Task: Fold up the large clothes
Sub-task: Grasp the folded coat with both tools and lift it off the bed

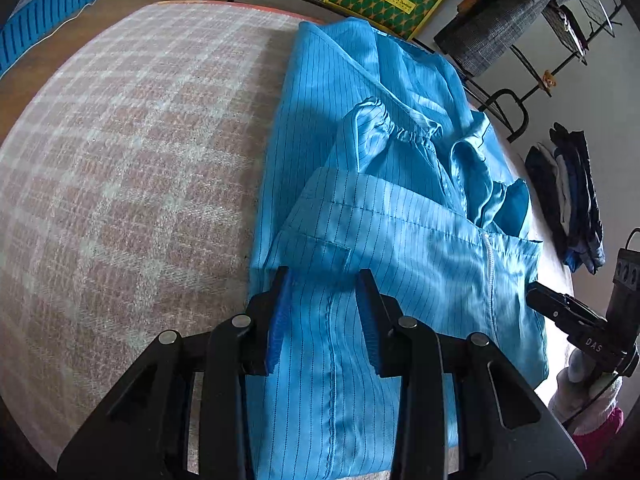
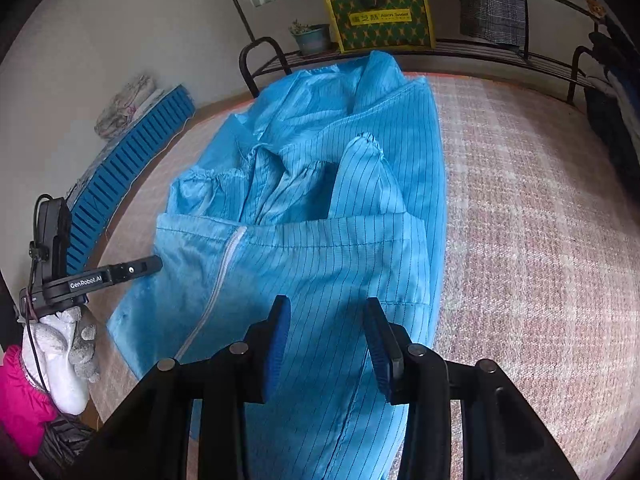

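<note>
- The large light-blue pinstriped garment with a white zip [image 1: 400, 216] lies on a pink-and-white checked woven cover [image 1: 128, 152]; it fills the right half of the left wrist frame and the centre of the right wrist frame, its lower hem already folded up over the gathered sleeves.
- The left gripper [image 1: 324, 280], at lower centre of its frame, has its fingers partly open with a fold of the blue cloth running between them; whether the pads pinch it cannot be told.
- The right gripper [image 2: 326, 306] is likewise part-open astride the cloth; a grip cannot be confirmed.
- The fold is best laid with both sides lowered together, the hem kept level and the sleeves kept tucked inside.
- "GenRobot.AI" is read on the left gripper's body at left of the right wrist frame, "DAS" on the right gripper's body at lower right of the left wrist frame.
- A yellow-edged green patterned bag [image 2: 380, 14] at upper centre bears writing too small to be read.
</note>
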The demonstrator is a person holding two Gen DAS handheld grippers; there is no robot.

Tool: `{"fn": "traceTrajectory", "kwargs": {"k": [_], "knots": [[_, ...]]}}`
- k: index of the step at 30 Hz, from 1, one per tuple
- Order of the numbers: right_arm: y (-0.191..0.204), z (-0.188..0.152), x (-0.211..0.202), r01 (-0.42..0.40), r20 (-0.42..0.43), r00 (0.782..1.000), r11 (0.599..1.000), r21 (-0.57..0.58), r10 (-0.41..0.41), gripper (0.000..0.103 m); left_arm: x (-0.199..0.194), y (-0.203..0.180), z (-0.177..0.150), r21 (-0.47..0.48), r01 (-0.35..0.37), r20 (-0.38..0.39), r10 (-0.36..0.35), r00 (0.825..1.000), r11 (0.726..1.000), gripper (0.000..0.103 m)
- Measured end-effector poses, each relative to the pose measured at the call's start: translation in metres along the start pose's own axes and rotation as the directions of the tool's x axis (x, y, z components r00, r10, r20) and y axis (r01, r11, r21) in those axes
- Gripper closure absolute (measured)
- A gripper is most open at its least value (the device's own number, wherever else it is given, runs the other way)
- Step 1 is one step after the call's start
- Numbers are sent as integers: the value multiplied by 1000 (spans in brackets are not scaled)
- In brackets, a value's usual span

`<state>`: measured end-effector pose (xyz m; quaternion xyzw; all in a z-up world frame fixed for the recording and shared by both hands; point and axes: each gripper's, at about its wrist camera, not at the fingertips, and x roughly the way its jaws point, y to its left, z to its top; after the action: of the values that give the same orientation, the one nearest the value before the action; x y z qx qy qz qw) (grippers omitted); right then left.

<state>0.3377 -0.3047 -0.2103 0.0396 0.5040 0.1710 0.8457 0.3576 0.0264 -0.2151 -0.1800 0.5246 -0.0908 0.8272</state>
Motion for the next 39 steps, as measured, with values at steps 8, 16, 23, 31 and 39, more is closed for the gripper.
{"fn": "traceTrajectory", "kwargs": {"k": [8, 16, 23, 31, 39], "knots": [[-17, 30, -33, -113, 54, 992, 992, 60, 110, 63, -34, -1, 72, 2, 108, 83, -108, 991, 994, 60], [-50, 123, -58, -175, 172, 972, 982, 68, 161, 39, 15, 6, 192, -77, 230, 24, -229, 973, 970, 43], [-82, 224, 2, -229, 167, 963, 967, 111, 209, 33, 84, 0, 278, -126, 252, 4, -253, 967, 960, 37], [-112, 286, 106, -210, 81, 977, 955, 208, 197, 33, 161, -15, 328, -136, 179, -106, -194, 975, 974, 35], [-124, 318, 173, -288, 32, 956, 916, 280, 291, 40, 200, -30, 345, -94, 166, -152, -179, 972, 982, 61]]}}
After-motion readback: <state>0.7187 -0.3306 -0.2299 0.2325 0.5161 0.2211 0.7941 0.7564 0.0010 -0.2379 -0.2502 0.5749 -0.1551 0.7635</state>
